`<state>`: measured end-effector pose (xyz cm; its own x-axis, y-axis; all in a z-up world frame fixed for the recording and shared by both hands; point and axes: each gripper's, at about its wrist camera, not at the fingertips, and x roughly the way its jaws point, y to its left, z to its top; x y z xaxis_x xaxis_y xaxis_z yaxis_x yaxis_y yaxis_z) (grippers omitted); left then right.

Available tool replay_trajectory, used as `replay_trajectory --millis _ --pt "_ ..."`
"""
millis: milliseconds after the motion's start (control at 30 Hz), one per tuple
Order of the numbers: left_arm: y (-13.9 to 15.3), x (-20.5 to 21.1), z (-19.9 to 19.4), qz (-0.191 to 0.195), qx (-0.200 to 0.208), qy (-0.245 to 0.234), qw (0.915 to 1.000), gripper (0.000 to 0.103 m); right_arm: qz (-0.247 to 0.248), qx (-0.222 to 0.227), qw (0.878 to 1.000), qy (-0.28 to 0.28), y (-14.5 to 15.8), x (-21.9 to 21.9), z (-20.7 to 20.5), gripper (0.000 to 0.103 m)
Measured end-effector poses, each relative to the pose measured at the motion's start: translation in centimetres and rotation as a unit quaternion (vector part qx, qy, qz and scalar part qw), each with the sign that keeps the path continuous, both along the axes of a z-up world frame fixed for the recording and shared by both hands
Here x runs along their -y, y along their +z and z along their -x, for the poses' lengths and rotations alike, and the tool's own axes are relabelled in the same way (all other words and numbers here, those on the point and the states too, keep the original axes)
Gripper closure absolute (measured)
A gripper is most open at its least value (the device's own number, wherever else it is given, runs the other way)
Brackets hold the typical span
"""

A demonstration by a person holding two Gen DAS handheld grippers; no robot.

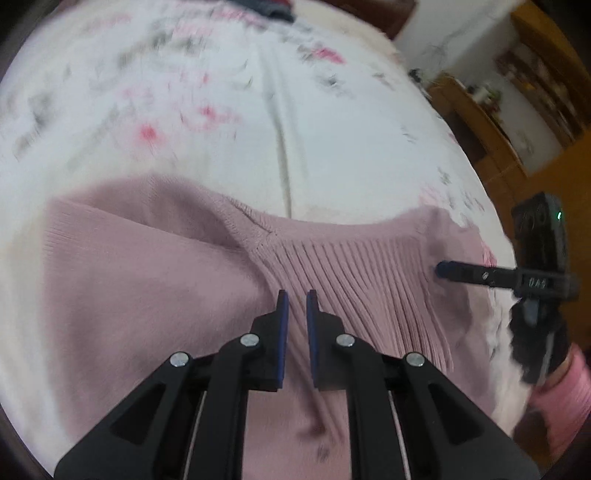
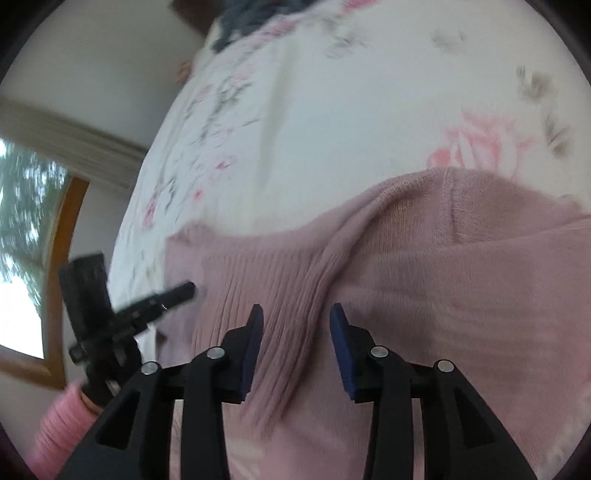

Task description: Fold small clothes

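While both views are blurred, the main facts can be read. A pink knit sweater [image 1: 147, 280] lies spread on a bed covered by a white sheet with a pink and grey flower print [image 1: 184, 110]. Its ribbed band [image 1: 351, 266] runs across the near middle of the garment, with a raised fold beside it.

Left gripper [image 1: 296, 299]: hovering over the ribbed band, its blue-padded fingers [image 1: 283, 332] set a narrow gap apart with no cloth seen between them. In the right wrist view its tip [image 2: 184, 290] lies at the sweater's left edge; whether it touches the cloth cannot be told from that angle.

Right gripper [image 2: 297, 314]: fingers [image 2: 341, 343] spread wide, over the ribbing and the fold, gripping nothing. In the left wrist view it enters from the right, its tip [image 1: 443, 268] at the sweater's right edge (contact appears likely, but blur leaves this unconfirmed).

A pink ribbed sleeve [image 1: 565, 384] shows behind the right gripper, and another [image 2: 61, 424] behind the left. A dark garment [image 2: 251, 14] lies at the far end of the bed. Wooden furniture [image 1: 480, 122] stands beyond the bed on one side, a wood-framed window [image 2: 22, 221] on the other.
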<state>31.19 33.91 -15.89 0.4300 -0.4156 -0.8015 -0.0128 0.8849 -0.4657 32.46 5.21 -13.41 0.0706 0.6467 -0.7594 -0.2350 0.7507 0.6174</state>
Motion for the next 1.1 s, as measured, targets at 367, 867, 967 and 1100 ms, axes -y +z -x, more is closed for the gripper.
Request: replay_trajectory --millis 367,867,967,1100 --pt "-0.1 1.5 -2.6 -0.060 0.029 -0.007 0.9978 0.103 0.018 0.023 0.999 -0.017 -1.4 -0.4 -1.4 0.087" --pt "-0.7 1.8 2.9 0.037 -0.056 0.004 0.9977 0.103 -0.020 -0.032 0.999 0.035 -0.9 0.2 6.1 0.090" --pt "0.1 2.3 2.8 -0.054 -0.032 -0.015 0.9979 0.103 -0.042 -0.015 0.998 0.035 0.2 0.9 6.9 0.091" --pt "0.2 -0.1 2.5 -0.088 -0.024 0.001 0.9958 0.103 -0.023 -0.007 0.999 0.040 -0.1 1.3 7.5 0.092"
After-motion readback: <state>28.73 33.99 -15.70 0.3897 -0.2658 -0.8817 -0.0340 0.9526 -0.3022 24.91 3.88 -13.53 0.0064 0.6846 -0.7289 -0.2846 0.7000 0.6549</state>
